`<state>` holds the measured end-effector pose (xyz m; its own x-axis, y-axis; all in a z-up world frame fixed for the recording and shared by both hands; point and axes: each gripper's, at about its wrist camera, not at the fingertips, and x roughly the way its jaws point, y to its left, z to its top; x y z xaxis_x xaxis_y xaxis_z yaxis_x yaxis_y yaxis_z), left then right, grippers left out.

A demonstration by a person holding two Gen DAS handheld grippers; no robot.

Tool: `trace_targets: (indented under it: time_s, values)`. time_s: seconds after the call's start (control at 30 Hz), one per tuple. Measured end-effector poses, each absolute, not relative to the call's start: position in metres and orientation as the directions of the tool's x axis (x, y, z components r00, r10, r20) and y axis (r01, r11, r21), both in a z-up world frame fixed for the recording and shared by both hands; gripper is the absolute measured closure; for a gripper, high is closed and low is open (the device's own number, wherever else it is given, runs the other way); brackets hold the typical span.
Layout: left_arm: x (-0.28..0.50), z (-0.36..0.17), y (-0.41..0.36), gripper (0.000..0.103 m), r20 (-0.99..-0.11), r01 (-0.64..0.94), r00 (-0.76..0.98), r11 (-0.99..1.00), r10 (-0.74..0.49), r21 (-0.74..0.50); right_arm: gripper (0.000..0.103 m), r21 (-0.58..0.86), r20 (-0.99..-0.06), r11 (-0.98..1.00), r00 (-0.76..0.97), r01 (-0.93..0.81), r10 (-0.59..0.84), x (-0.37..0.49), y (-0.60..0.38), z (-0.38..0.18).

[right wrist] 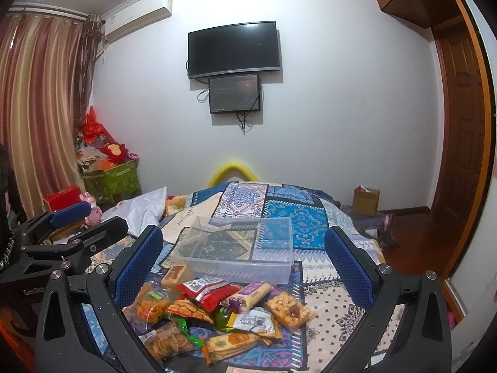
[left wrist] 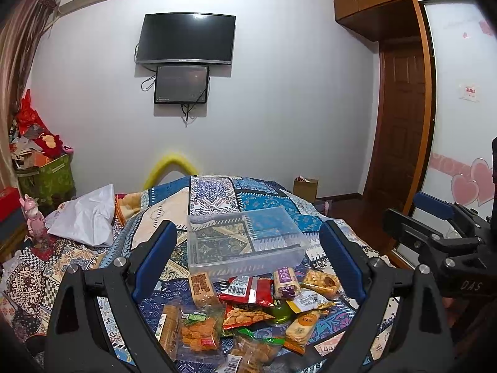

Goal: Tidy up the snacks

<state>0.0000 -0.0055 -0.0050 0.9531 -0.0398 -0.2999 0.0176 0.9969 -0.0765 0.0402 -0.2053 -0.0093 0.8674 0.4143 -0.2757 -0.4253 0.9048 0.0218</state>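
Mixed wrapped snack packets (left wrist: pixel 248 314) lie heaped at the near edge of my patchwork-quilted bed (right wrist: pixel 326 304). Behind them, touching the heap, sits a clear rectangular plastic box (left wrist: pixel 245 242). Left gripper (left wrist: pixel 248 255) and right gripper (right wrist: pixel 245 264) hover released, grasping nothing.

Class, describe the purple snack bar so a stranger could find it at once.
Start at the patterned bedspread and find the clear box on it. Just in front of the box lies a pile of snacks. The purple bar rests on top beside the red packet; it alone has a purple wrapper with cream ends.
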Motion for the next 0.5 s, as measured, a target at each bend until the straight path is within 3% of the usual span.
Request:
trace_targets:
  time_s: [0.5]
  values:
    - [0.0006, -0.0042, -0.0019, 0.009, -0.304, 0.011, 0.952, 0.997, -0.034, -0.077, 0.000, 0.025, -0.282, 0.904, 0.865, -0.426, 0.415, 0.0431, -0.2077, -0.0119]
